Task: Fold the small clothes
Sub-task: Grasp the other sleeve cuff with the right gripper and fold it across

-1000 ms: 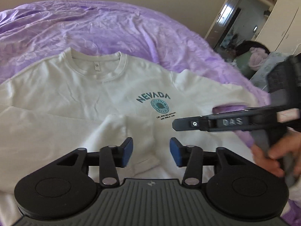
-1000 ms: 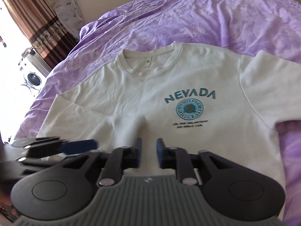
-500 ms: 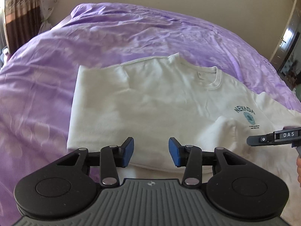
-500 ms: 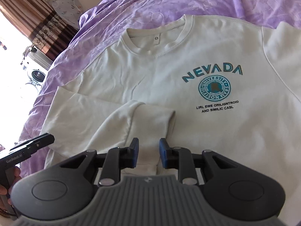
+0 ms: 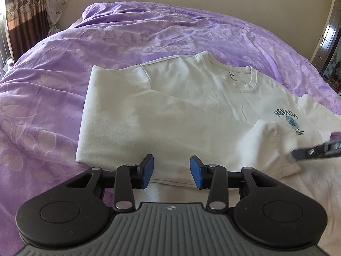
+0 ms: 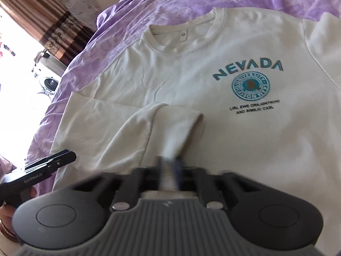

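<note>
Bedspread (image 5: 149, 34): purple, fills upper and left of both views.
Sweatshirt (image 5: 191, 106): cream, flat on bedspread, print side up. Left-wrist view: long axis runs lower centre to upper right, collar toward upper right. Right-wrist view: collar at top centre, hem toward bottom. NEVADA print (image 6: 249, 68) right of centre.
Sleeve (image 6: 170, 128): folded across chest, cuff end at bottom centre.
Left gripper (image 5: 171, 171): jaws parted, just been closing, nothing pinched; over sweatshirt's near edge, bottom centre.
Right gripper (image 6: 169, 166): blurred, jaws just closed, clamped on sleeve cuff.
</note>
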`<state>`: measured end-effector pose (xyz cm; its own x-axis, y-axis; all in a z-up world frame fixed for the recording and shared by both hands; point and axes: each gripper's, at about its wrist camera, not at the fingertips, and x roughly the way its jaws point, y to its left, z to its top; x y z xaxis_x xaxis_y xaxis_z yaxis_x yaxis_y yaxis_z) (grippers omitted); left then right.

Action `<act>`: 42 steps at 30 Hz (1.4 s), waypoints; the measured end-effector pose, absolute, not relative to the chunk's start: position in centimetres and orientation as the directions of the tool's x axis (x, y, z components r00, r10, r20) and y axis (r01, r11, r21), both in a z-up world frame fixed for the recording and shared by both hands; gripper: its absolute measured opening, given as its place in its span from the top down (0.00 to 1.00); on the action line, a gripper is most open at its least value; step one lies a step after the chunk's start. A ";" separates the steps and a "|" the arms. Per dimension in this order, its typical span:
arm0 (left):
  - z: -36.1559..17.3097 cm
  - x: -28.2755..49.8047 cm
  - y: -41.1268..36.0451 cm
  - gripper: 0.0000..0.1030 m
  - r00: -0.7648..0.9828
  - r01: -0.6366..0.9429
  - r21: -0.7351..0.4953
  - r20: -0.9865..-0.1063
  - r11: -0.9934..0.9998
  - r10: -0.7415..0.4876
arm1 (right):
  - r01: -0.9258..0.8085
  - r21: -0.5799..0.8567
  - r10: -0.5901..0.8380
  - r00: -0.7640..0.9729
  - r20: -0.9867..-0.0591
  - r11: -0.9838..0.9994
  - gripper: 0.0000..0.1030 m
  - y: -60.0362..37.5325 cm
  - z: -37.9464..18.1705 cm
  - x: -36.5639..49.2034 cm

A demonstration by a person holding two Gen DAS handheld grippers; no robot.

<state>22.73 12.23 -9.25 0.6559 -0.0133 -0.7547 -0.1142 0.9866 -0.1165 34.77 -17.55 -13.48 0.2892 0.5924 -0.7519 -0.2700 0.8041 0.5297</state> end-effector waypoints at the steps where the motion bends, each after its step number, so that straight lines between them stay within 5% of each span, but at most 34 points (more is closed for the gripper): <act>1: -9.3 22.7 12.2 0.56 0.655 -0.116 -0.113 -0.756 0.987 -0.009 | -0.273 0.541 0.605 0.306 -0.735 0.795 1.00 -17.9 -12.9 34.6; 5: -9.6 22.9 12.2 0.60 0.641 -0.128 -0.092 -0.767 0.988 0.012 | -0.318 0.588 0.668 0.331 -0.666 0.744 1.00 -18.8 -10.2 33.8; 15: -9.5 22.5 12.2 0.63 0.646 -0.130 -0.084 -0.763 0.988 0.020 | -0.259 0.546 0.597 0.197 -0.778 0.797 0.97 -18.9 -14.8 32.3; 16: -9.3 22.4 12.3 0.63 0.655 -0.130 -0.097 -0.756 0.987 0.012 | -0.269 0.545 0.601 0.213 -0.770 0.794 0.92 -19.0 -14.2 32.3; 17: -9.0 22.3 12.5 0.63 0.667 -0.131 -0.111 -0.745 0.985 0.005 | -0.274 0.548 0.607 0.230 -0.761 0.791 0.67 -19.1 -13.6 32.4; 19: -8.1 22.1 13.0 0.63 0.700 -0.142 -0.135 -0.714 0.981 0.003 | -0.279 0.554 0.618 0.271 -0.739 0.785 0.44 -19.4 -12.5 32.6; 24: -5.7 21.4 14.7 0.63 0.743 -0.231 -0.113 -0.662 0.966 0.100 | -0.213 0.546 0.586 0.256 -0.769 0.810 0.53 -18.9 -14.4 34.7; 27: -4.4 21.5 16.2 0.62 0.743 -0.291 -0.099 -0.650 0.951 0.160 | -0.172 0.589 0.613 0.229 -0.756 0.790 0.73 -18.5 -16.0 35.3; 28: -4.1 21.7 16.9 0.62 0.732 -0.321 -0.094 -0.656 0.943 0.184 | -0.175 0.602 0.627 0.227 -0.745 0.779 0.95 -18.2 -16.0 35.3; 29: -3.7 21.9 17.5 0.62 0.723 -0.348 -0.093 -0.660 0.933 0.203 | -0.179 0.614 0.639 0.227 -0.735 0.769 0.98 -17.9 -15.6 35.2; 36: -1.9 23.4 21.4 0.62 0.710 -0.410 -0.144 -0.670 0.900 0.217 | -0.396 0.550 0.674 0.346 -0.653 0.736 0.99 -14.9 -5.1 36.1; 42: -1.6 24.7 21.7 0.62 0.716 -0.393 -0.164 -0.672 0.905 0.189 | -0.524 0.501 0.725 0.485 -0.488 0.689 0.99 -14.0 6.1 38.4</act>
<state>24.65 21.75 -1.58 0.7162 0.1893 -0.6717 -0.3933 0.9046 -0.1644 38.36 -14.04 6.07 0.4855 0.7251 -0.4885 -0.5244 0.6886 0.5009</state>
